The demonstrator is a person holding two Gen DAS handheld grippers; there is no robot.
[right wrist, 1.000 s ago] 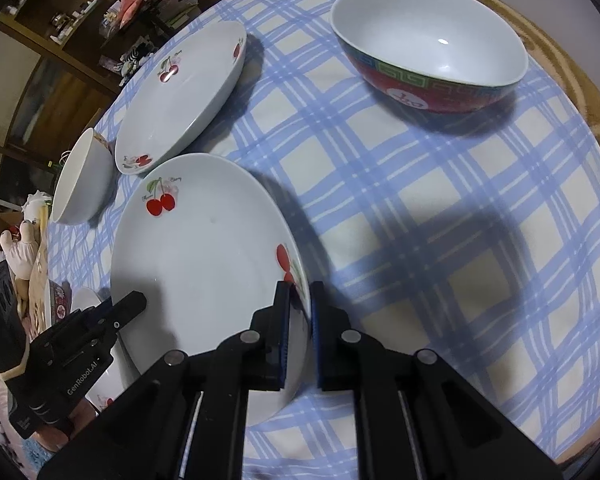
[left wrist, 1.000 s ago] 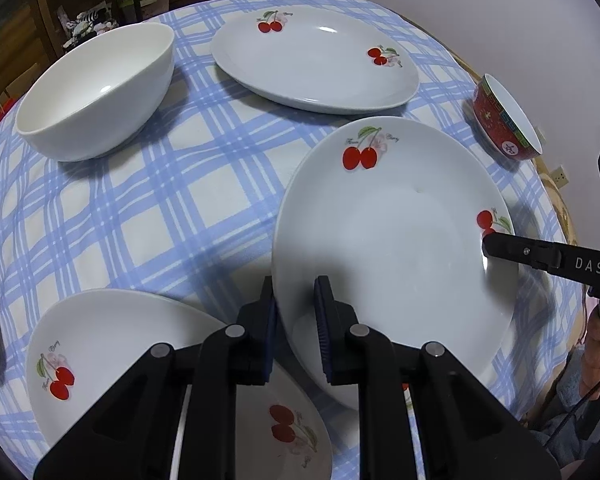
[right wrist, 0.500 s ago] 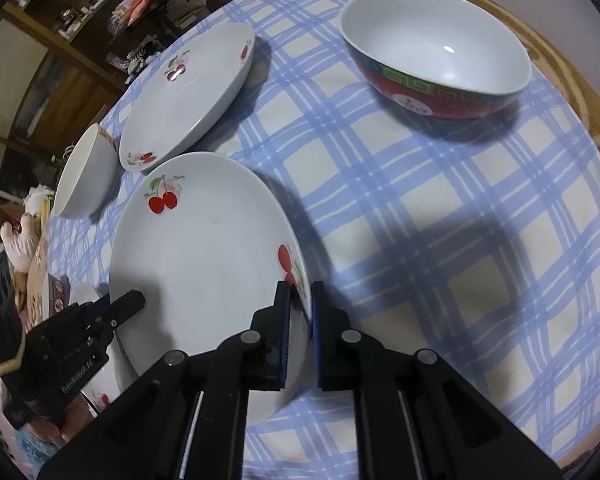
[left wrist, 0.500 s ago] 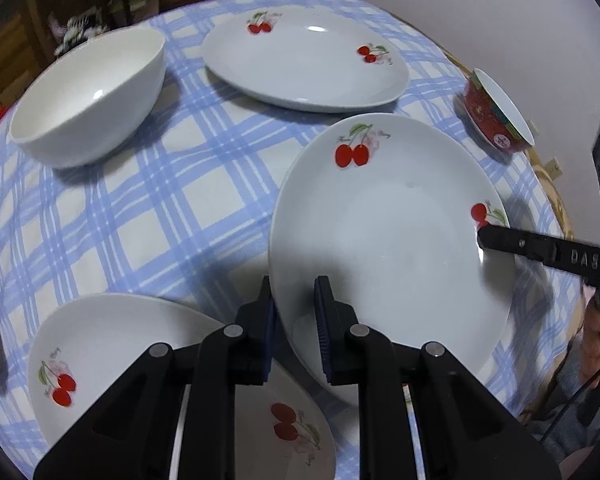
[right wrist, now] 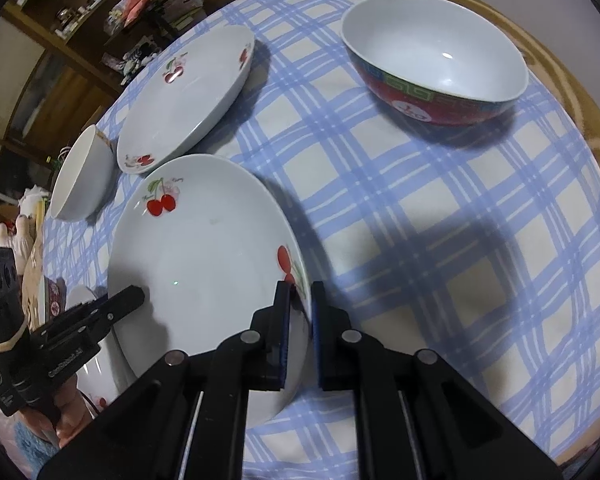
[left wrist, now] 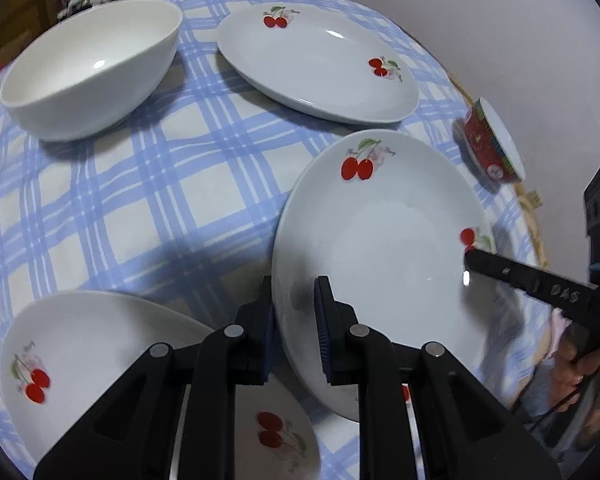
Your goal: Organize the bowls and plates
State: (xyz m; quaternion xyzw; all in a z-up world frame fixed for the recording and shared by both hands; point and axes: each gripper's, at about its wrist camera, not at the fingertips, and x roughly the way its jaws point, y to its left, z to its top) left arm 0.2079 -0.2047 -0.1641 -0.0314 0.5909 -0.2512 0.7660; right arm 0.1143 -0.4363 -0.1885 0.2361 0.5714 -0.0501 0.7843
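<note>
A white cherry-print plate [left wrist: 384, 240] is held tilted above the checked tablecloth by both grippers. My left gripper [left wrist: 294, 312] is shut on its near-left rim. My right gripper [right wrist: 300, 312] is shut on the opposite rim beside a cherry print, and the plate [right wrist: 204, 264] fills the left of that view. A second cherry plate [left wrist: 100, 352] lies below the left gripper. A third cherry plate [left wrist: 320, 64] lies farther back. A white bowl [left wrist: 88, 68] stands at the back left and a red-patterned bowl [right wrist: 436, 60] at the far right.
The round table has a blue checked cloth [right wrist: 440, 220] and a wooden rim [right wrist: 572, 92]. Dark wooden shelves with clutter [right wrist: 100, 20] stand behind the table. Another red-patterned dish [right wrist: 54, 300] shows small beyond the left gripper in the right wrist view.
The held plate has lifted and shifted slightly with both grippers. The left wrist view has swung, so the white bowl and the far plate now sit nearer the frame's centre.
</note>
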